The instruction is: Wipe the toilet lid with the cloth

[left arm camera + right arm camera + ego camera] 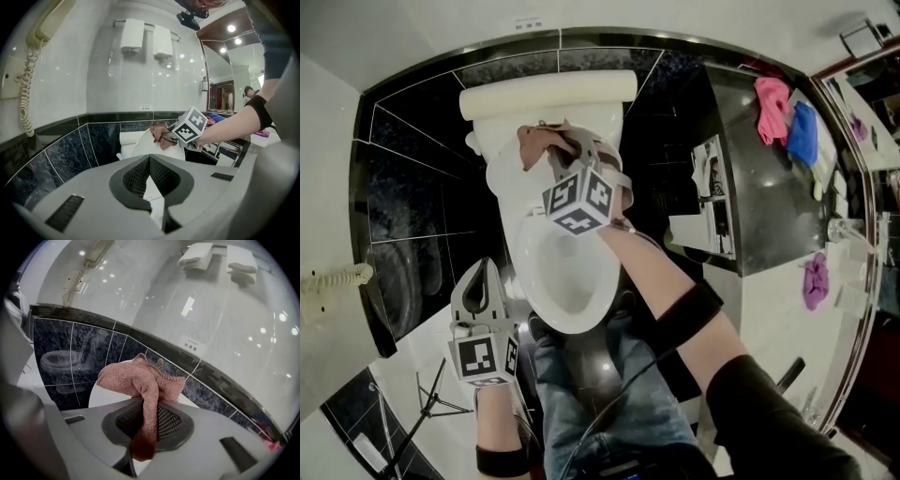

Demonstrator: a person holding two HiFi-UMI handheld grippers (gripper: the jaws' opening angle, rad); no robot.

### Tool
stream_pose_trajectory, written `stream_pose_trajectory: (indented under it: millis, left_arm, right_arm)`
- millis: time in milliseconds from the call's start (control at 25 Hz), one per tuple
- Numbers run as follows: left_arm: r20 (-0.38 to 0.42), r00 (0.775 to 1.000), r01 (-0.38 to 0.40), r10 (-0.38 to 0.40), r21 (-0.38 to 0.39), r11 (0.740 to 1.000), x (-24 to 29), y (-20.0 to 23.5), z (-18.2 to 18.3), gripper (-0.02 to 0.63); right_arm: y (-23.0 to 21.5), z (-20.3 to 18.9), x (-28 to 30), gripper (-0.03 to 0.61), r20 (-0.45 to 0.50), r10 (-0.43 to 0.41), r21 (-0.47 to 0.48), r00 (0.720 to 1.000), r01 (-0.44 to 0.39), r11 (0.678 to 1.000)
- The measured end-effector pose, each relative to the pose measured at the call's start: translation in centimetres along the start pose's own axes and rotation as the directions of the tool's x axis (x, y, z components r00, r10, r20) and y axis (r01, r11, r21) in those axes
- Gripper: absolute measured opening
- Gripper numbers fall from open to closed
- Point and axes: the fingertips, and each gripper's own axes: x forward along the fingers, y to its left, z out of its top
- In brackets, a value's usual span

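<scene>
Toilet lid (501,178): white, oval, raised, standing near upright against cistern (548,94) at far side.
Cloth (540,141): pinkish-brown terry, bunched. One fold pinched in jaws of right gripper (143,425), rest spilling forward at lid's upper part. Contact with lid unclear.

counter (764,211) on my right carries three cloths: pink cloth (772,105) and blue cloth (802,133) side by side on its dark far end, purple cloth (814,281) alone on the light near part. floor (417,345) takes the toilet (567,267) and, to its left, a black tripod (431,401).
</scene>
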Motion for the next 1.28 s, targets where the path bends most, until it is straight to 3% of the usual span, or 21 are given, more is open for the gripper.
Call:
stream_pose_trajectory:
  millis: [400, 680, 920, 1280]
  left_arm:
    - [-0.027, 0.999, 0.048, -0.047, 0.025, 0.999, 3.0, -3.6, -0.6, 0.0]
    - [-0.041, 0.997, 0.063, -0.061, 0.045, 0.997, 4.1, -5.1, -1.2, 0.0]
    - [-0.04, 0.998, 0.058, -0.056, 0.054, 0.997, 4.2, -5.4, -2.4, 0.0]
    - [-0.053, 0.998, 0.045, -0.042, 0.069, 0.997, 3.9, -3.9, -7.2, 0.0]
  right_arm:
    - [-2.1, -8.3, -1.0, 0.078, -0.067, -0.054, 0.177, 0.996, 0.065, 0.982]
    - [-2.2, -15.3, -1.0, 0.077, -0.147, -0.049, 0.328, 0.988, 0.095, 0.94]
    - [-0.6, -21.0, 0.2, 0.077, -0.227, -0.027, 0.399, 0.974, 0.118, 0.91]
    - [6.0, -30.7, 4.1, 0.077, -0.356, 0.036, 0.413, 0.934, 0.123, 0.902]
